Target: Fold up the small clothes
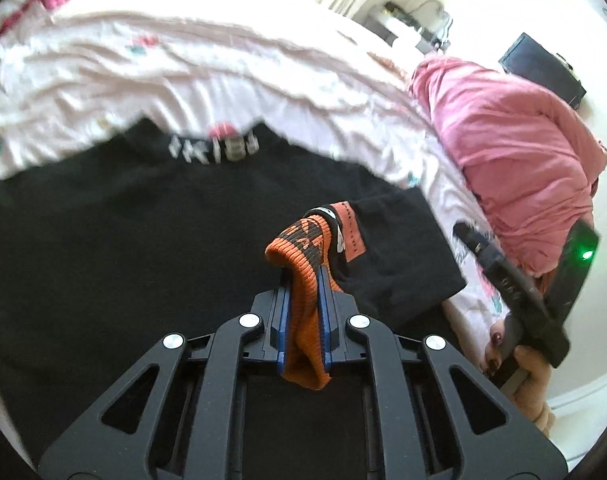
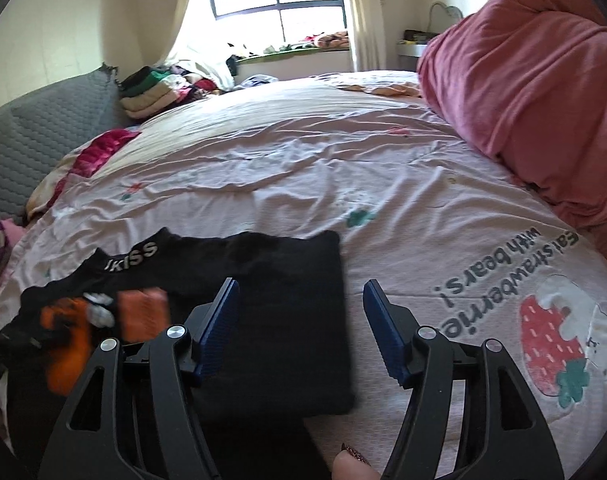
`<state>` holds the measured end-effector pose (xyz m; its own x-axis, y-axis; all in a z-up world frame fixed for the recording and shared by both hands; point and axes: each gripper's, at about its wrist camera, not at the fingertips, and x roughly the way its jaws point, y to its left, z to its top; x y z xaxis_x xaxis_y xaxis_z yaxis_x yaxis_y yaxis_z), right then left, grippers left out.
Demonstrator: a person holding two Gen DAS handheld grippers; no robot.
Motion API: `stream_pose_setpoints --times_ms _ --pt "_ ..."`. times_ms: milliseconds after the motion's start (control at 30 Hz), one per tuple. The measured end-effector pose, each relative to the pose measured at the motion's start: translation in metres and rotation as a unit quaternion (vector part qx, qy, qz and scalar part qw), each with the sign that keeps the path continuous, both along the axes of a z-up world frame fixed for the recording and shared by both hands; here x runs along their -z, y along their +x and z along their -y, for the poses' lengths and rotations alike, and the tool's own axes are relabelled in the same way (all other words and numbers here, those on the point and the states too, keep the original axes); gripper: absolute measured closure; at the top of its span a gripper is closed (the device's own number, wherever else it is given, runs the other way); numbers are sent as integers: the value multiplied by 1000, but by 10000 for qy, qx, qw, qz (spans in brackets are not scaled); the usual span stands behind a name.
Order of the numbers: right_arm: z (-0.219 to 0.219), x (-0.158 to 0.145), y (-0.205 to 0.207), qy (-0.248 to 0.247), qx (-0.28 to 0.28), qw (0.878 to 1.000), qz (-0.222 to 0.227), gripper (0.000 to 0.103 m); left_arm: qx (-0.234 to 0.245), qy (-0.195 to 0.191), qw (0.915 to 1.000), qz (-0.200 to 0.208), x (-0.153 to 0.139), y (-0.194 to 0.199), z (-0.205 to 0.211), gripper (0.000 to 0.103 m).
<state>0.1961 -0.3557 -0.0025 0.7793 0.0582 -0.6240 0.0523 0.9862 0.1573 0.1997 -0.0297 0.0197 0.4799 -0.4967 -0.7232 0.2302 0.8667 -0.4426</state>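
A black garment (image 1: 103,248) with white "KISS" lettering lies spread on the bed; it shows in the right wrist view too, black garment (image 2: 287,320). My left gripper (image 1: 305,276) is shut on an orange ribbed sock (image 1: 303,312) with a black pattern, held just above the garment. One end of the sock droops over the pads and the other hangs below them. Beside it, an orange label (image 1: 353,232) lies on a folded black piece. My right gripper (image 2: 301,285) is open over the garment's right part, nothing between its blue pads (image 2: 219,320). The sock (image 2: 67,340) is a blur at the left.
A bulky pink blanket (image 2: 535,80) is heaped at the right side of the bed. The pale sheet (image 2: 303,168) carries a strawberry print (image 2: 543,340). Folded clothes (image 2: 151,92) are stacked at the far side, by a grey quilted cushion (image 2: 35,140). A hand (image 1: 523,360) holds the right gripper.
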Motion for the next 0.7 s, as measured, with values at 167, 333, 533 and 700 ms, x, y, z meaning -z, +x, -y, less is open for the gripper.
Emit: stream_pose_setpoints --times_ms 167,333,533,700 --pt "7 2 -2 7 89 10000 -33 40 -272 -98 9992 281 -26 -6 -29 98" --pt "8 1 -2 7 101 9999 -28 40 -569 -188 9973 431 -43 -10 -55 98" --pt "8 1 -3 -27 104 9999 -13 40 -714 -137 9968 326 -39 -11 -71 99" --pt "4 1 -3 -41 54 10000 -9 40 -761 -126 9969 164 -28 -13 -80 99"
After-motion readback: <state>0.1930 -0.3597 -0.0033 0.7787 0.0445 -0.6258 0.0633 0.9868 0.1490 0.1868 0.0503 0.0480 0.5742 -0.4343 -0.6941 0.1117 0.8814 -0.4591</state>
